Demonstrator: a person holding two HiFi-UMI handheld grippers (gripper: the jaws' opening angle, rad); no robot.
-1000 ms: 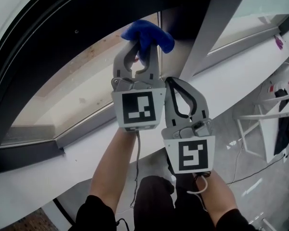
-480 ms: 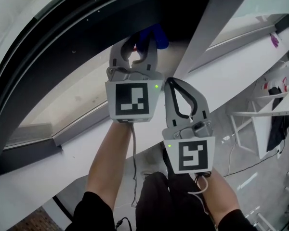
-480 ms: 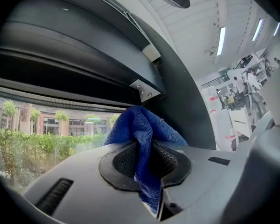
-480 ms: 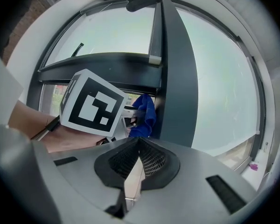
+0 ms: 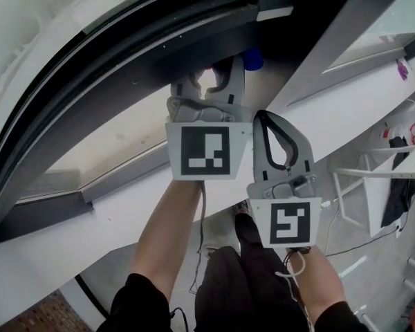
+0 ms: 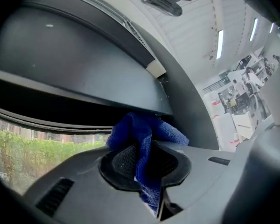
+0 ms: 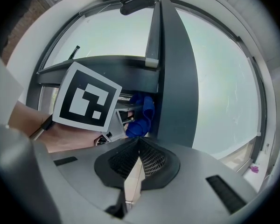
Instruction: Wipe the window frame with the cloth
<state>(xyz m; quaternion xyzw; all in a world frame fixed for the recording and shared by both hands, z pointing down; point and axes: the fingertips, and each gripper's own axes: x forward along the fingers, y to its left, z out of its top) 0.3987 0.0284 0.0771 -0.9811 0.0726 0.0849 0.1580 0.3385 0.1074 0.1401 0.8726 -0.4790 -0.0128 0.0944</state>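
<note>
- Left gripper: raised to the dark window frame, jaws clamped on a blue cloth
- Left gripper view: the cloth is bunched between the two black pads, with a strip hanging down through the closed jaws; its upper folds touch the underside of the frame's dark crossbar, close to where the bar meets the upright post
- Right gripper: held lower than the left gripper and just beside it, jaws pressed together with nothing between them, clear of the frame
- Right gripper view: the closed pads point up at the upright post; the cloth shows against that post, just under the crossbar
- Markings: each gripper carries a marker cube with a black-and-white square pattern, the left one and the right one; the patterns carry no letters
- White sill: runs below the glass, under both of the person's forearms
</note>
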